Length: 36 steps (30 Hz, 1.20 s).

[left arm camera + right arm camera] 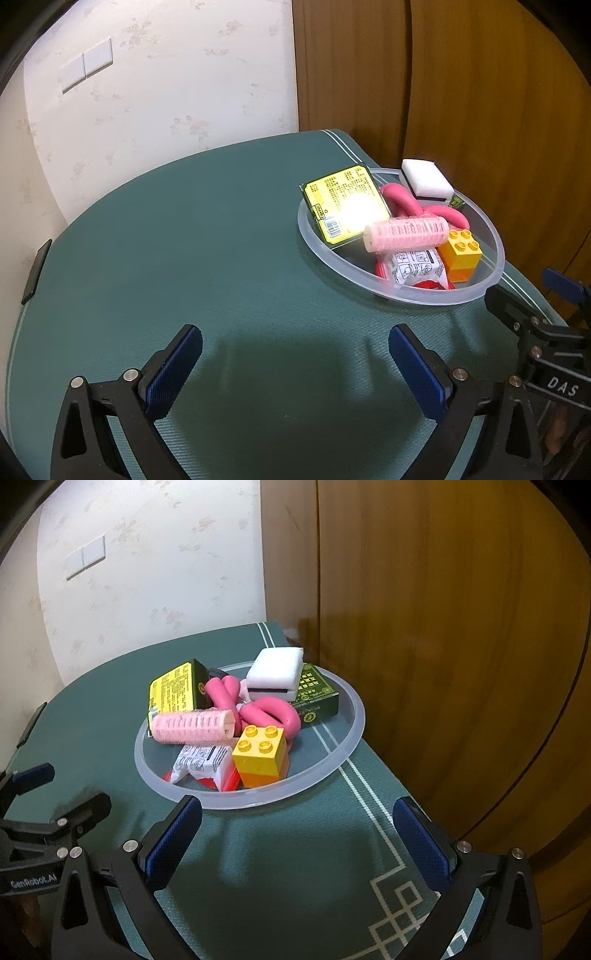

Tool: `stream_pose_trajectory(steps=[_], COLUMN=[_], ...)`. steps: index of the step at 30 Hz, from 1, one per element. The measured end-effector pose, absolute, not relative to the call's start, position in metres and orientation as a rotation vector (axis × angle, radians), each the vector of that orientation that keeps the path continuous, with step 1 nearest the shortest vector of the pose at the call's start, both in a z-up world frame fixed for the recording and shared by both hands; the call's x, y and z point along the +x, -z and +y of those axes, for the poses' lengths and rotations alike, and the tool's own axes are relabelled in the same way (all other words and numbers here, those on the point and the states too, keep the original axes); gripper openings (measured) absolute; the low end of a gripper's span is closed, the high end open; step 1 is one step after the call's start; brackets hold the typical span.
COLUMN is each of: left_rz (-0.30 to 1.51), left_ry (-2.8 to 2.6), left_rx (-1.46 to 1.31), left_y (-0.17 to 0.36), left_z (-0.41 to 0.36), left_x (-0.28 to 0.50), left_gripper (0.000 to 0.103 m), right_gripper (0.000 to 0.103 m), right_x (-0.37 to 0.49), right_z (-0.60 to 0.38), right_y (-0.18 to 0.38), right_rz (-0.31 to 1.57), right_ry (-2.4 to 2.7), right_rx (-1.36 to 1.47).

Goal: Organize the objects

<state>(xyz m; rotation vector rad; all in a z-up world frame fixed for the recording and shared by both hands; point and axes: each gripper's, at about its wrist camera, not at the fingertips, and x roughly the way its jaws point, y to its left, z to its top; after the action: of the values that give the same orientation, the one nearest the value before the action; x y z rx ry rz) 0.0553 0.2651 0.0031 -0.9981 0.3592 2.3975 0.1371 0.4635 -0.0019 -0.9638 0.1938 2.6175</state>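
Both hand-held grippers (295, 363) (297, 840) agape (empty)

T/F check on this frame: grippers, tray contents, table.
1. Both grippers are open and hold nothing. True: left gripper, right gripper.
2. The yellow brick lies on the bare table. False: it sits in the clear tray.
3. The white sponge rests on a green box. True.
4. The pink roller is gripped. False: it lies in the tray.
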Motion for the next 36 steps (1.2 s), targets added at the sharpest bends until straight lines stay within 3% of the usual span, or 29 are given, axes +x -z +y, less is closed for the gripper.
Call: stream_pose_trajectory(steps=[36], left_rz=[0.367], left_ry=[-2.355], left_rx=[-1.048], left_y=[0.004], left_z=[0.267], left_x=[0.049], left_gripper=[0.103], right_gripper=[0.103], right_x=[0.123], right_z=[0.466], right_y=[0.01], right_rz=[0.195], right_ry=[-2.586], right_rx=[-1.006])
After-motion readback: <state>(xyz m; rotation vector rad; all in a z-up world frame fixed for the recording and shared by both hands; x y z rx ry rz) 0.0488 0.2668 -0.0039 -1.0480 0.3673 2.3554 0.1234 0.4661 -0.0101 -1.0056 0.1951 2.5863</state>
